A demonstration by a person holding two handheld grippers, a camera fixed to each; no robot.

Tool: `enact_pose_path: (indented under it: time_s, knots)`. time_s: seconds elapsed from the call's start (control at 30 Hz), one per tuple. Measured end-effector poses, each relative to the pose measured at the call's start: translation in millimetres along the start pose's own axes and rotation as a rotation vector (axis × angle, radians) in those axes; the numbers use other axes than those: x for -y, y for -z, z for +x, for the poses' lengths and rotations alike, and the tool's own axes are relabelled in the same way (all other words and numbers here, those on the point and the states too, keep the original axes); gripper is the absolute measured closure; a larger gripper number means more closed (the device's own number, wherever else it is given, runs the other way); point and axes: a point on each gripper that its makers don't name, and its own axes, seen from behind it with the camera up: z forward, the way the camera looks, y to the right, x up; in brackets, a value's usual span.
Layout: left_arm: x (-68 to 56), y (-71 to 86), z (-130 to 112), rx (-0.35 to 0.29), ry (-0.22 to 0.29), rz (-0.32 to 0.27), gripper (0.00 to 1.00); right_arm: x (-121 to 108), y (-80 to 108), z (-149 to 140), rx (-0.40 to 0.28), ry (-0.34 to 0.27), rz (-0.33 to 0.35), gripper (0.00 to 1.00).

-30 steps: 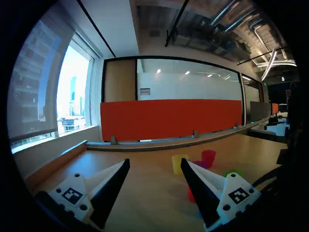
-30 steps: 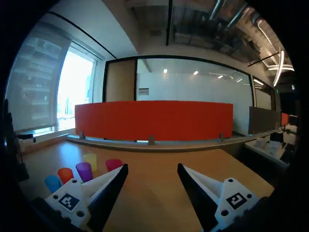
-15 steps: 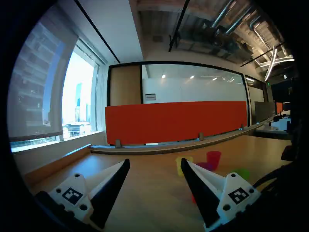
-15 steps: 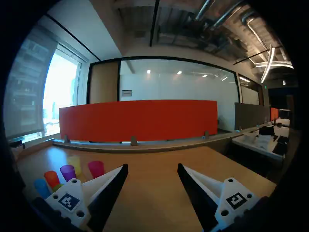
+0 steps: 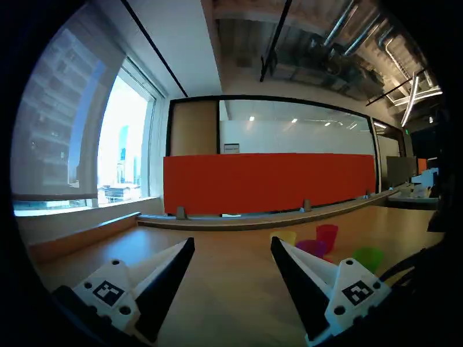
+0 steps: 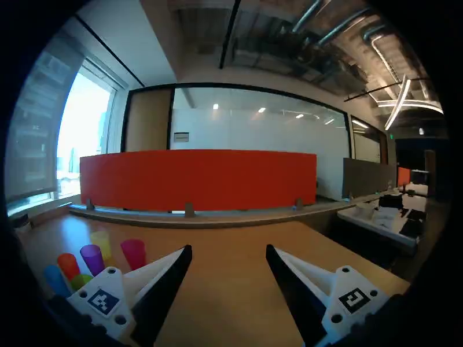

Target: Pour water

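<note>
In the left gripper view the left gripper point(image 5: 231, 240) hangs low over the wooden tabletop point(image 5: 231, 301), its fingers point(image 5: 301, 277) spread wide with nothing between them. The cups stand on the tabletop on the near side of the orange partition point(image 5: 269, 182), below its right half. The right-hand finger covers part of the yellow cup point(image 5: 285, 236) and the lower part of the purple cup point(image 5: 312, 247). The pink cup point(image 5: 327, 236) and the green cup point(image 5: 368, 257) stand clear of it. No water can be made out in any cup. A second ago a red cup and a trace of blue showed beside that finger. Now they are hidden, and the partition sits further right and lower in the picture. In the right gripper view the right gripper point(image 6: 227, 248) is likewise released and empty above the tabletop point(image 6: 231, 289). The cups cluster before the left end of the orange partition point(image 6: 197, 179): the yellow cup point(image 6: 101, 243) nearest it, then the pink cup point(image 6: 133, 253) and purple cup point(image 6: 92, 258), then the red cup point(image 6: 69, 266). The blue cup point(image 6: 56, 279) and green cup point(image 6: 81, 281) are partly cut off by the left-hand finger's base. Compared with a second ago, the partition has slid left and the green cup has come into sight.
</note>
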Motion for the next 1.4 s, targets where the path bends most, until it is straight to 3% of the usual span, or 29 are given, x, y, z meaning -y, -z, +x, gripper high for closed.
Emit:
enact_pose_path:
  time_s: [0.2,0.5,1.4]
  knots:
    - [7.9,-2.4,-9,0.009,0.033,0.007,0.02,4,0.3,0,0.003,0.010,0.005,0.01]
    - [11.2,-4.4,-23,0.035,0.005,0.024,0.02,10,-0.1,1,0.002,0.016,0.012,0.01]
    - [15.9,-10.3,-37,0.084,0.009,0.036,0.02,6,4.0,2,0.003,0.005,0.013,0.01]
